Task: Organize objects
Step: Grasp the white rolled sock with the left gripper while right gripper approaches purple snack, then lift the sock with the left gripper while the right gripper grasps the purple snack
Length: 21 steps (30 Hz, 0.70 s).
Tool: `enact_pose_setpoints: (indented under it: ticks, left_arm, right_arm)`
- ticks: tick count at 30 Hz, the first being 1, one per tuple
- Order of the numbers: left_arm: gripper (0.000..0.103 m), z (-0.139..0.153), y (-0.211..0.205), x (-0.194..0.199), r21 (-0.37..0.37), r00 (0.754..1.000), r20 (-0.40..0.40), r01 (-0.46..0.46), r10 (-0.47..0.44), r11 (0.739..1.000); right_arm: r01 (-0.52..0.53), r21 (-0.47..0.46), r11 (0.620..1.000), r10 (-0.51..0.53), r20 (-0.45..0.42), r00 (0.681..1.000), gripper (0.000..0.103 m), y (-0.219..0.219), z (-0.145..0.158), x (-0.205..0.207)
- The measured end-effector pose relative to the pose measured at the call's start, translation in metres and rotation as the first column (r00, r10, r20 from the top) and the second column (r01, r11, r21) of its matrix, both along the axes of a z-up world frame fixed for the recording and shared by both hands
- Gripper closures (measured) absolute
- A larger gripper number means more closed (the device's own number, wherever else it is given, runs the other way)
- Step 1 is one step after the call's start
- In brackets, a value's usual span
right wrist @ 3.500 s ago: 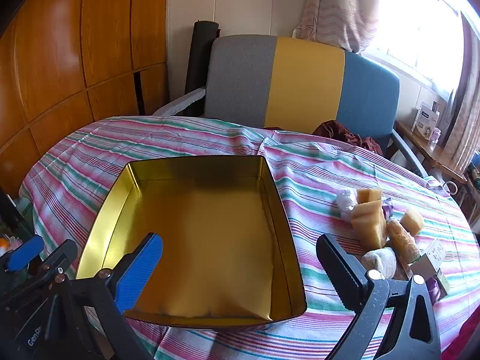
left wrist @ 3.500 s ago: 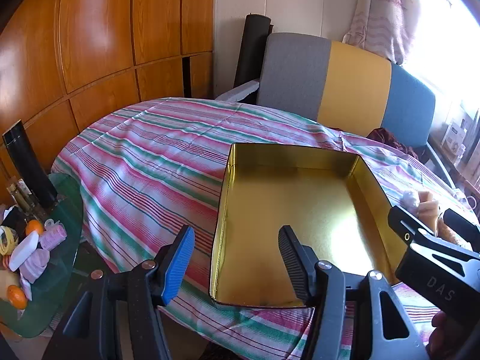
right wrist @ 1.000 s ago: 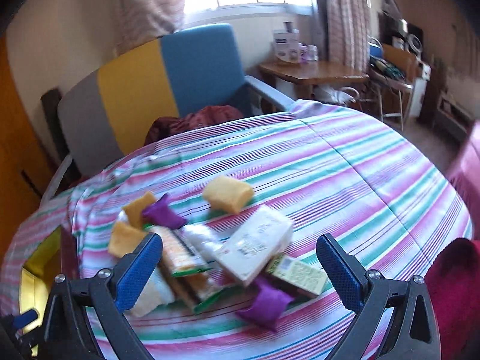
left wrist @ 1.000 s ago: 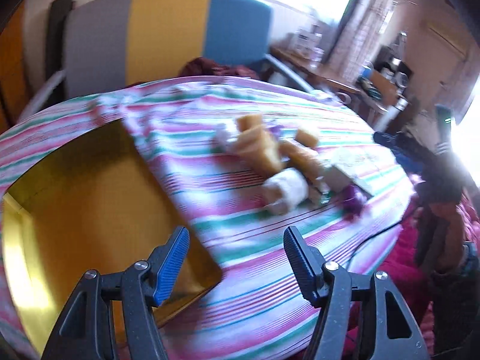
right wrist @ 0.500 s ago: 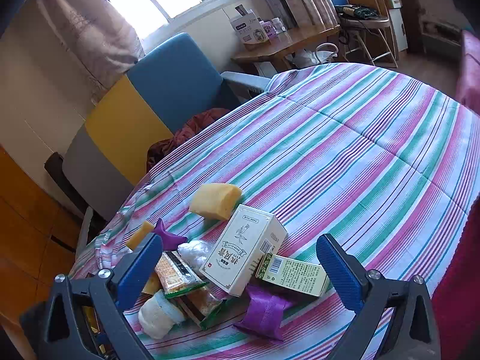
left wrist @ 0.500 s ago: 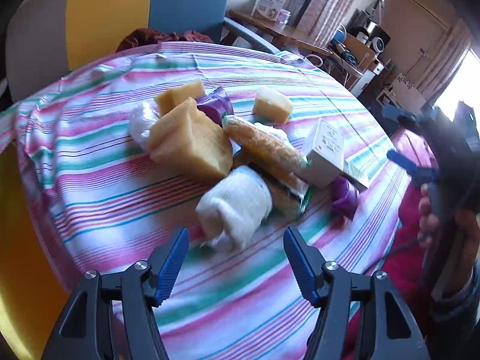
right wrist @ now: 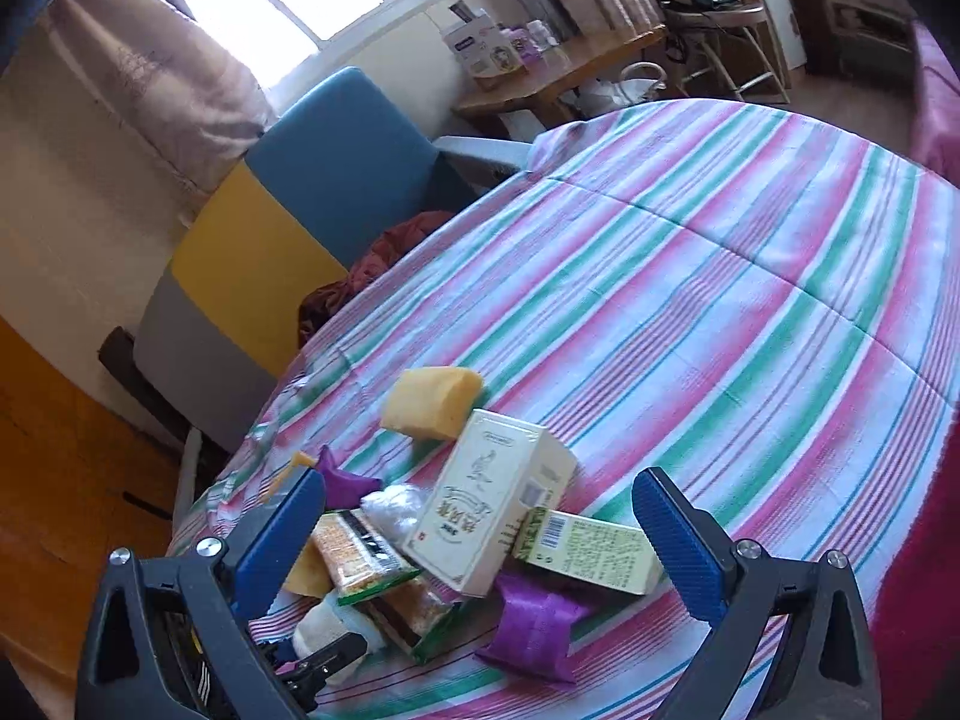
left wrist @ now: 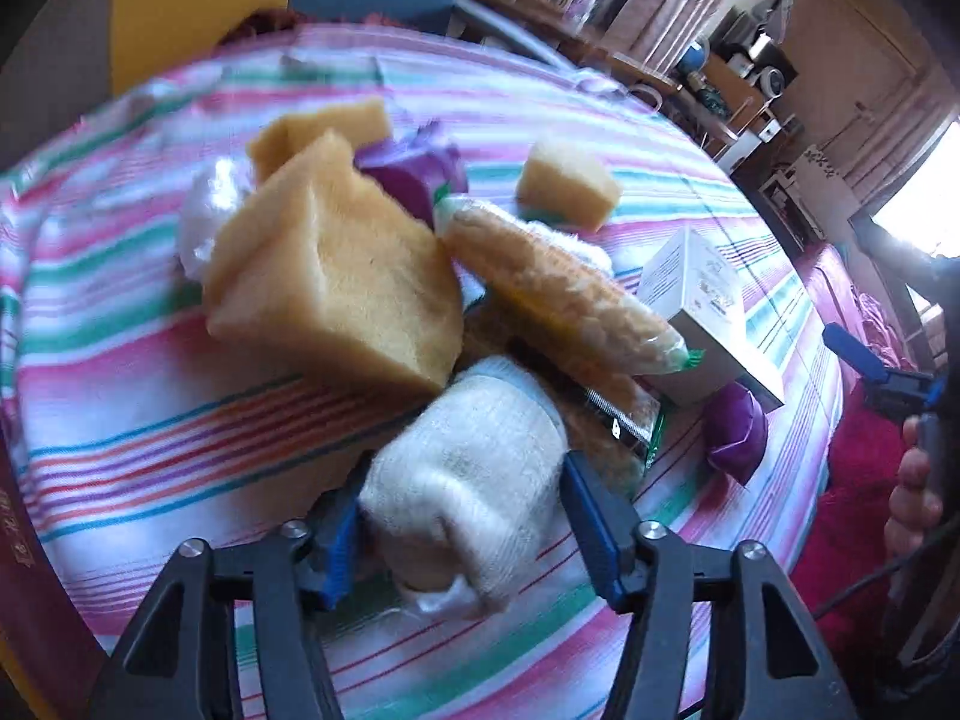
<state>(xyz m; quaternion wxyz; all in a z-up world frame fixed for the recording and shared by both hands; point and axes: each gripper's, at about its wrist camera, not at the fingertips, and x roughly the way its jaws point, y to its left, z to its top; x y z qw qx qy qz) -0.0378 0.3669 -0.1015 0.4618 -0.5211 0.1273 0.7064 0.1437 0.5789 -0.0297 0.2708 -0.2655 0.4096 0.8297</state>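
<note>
Both tools were black plastic frames with triangular cut-outs and silver screw heads at the joints. The left gripper [left wrist: 462,531] carried blue ribbed pads on its fingers [left wrist: 591,519]. The right gripper [right wrist: 480,540] wore the same blue ribbing.

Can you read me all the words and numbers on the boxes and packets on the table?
White box: big printed characters and a small drawing, too blurred to read.
Green-and-cream box: a barcode and tiny print, too small to read.
Snack packet: dark label strip, unreadable.
Boxes on the far side table: print too small to read.
Nothing else shows writing.
</note>
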Motion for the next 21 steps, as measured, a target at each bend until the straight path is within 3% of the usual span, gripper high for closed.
enact_pose_setpoints:
  ticks: [5,11,17,21]
  left_arm:
    - [0.048,0.000,-0.017,0.016,0.042,0.998,-0.068,0.004,-0.001,0.999]
    - [0.049,0.004,-0.032,0.042,0.017,0.986,-0.166,0.023,-0.020,1.000]
    - [0.051,0.001,-0.043,0.044,0.023,0.987,-0.157,-0.011,0.015,1.000]
    - [0.051,0.002,-0.045,0.045,0.014,0.986,-0.164,-0.016,0.018,1.000]
  right_arm:
    - [0.023,-0.006,1.000,-0.022,0.112,0.993,0.005,0.007,-0.012,-0.003]
    - [0.003,-0.007,1.000,-0.002,0.213,0.977,0.009,0.007,-0.025,-0.009]
    - [-0.071,0.022,0.997,0.065,0.208,0.976,0.029,-0.006,-0.018,-0.013]
    - [-0.168,0.006,0.986,0.164,0.209,0.964,0.039,-0.024,-0.016,-0.020]
